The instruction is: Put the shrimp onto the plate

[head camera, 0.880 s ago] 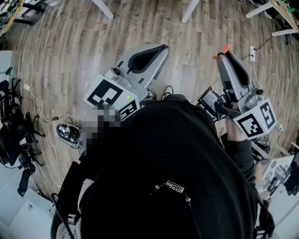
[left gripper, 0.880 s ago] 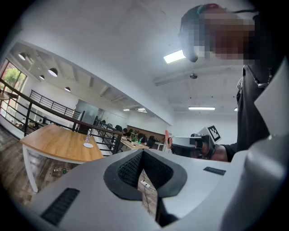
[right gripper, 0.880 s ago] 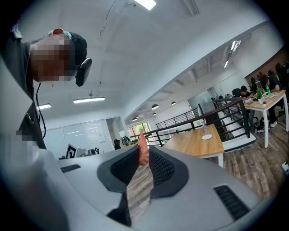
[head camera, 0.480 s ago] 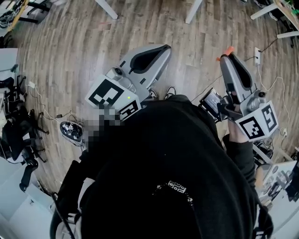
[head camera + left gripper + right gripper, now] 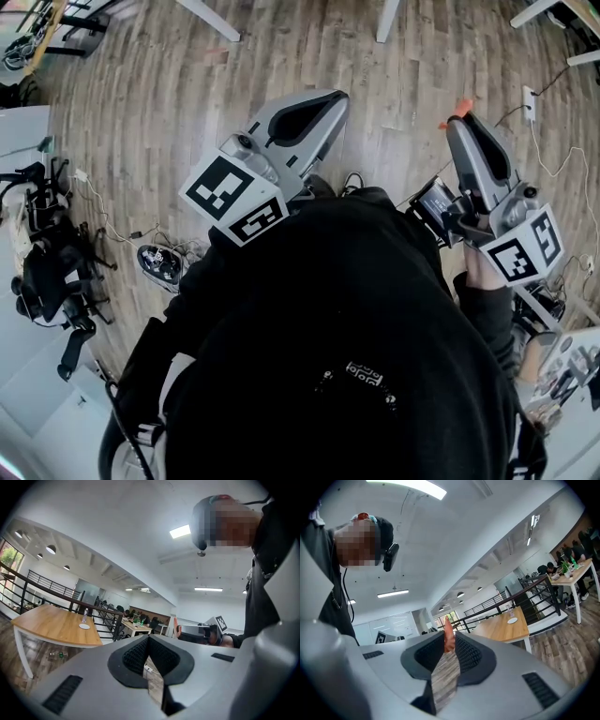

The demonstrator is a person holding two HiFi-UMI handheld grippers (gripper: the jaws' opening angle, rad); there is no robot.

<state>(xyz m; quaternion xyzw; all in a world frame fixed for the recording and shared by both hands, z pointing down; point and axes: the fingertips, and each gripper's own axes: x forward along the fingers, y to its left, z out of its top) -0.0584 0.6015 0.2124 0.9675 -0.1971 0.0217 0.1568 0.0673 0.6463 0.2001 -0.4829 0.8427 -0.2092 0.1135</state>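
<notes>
An orange shrimp [image 5: 448,638] sticks up between the pads of my right gripper [image 5: 449,641], which is shut on it. In the head view the shrimp [image 5: 459,103] shows at the tip of the right gripper [image 5: 458,116], held out over the wooden floor. My left gripper [image 5: 339,95] is raised beside it, its jaws shut with nothing in them [image 5: 148,637]. The left gripper view also catches the right gripper [image 5: 179,631] and the shrimp [image 5: 176,626]. A small white plate [image 5: 512,620] lies far off on a wooden table [image 5: 501,629], also in the left gripper view [image 5: 84,626].
A person's black top [image 5: 347,337] fills the lower head view. Cables and a small device [image 5: 159,264] lie on the floor at left, a black chair [image 5: 52,272] further left. White table legs [image 5: 211,17] stand at the top. A black railing [image 5: 56,590] runs behind the table.
Both grippers have drifted slightly right and up in the head view as the view shifted. The right gripper still holds the shrimp; the left stays shut.
</notes>
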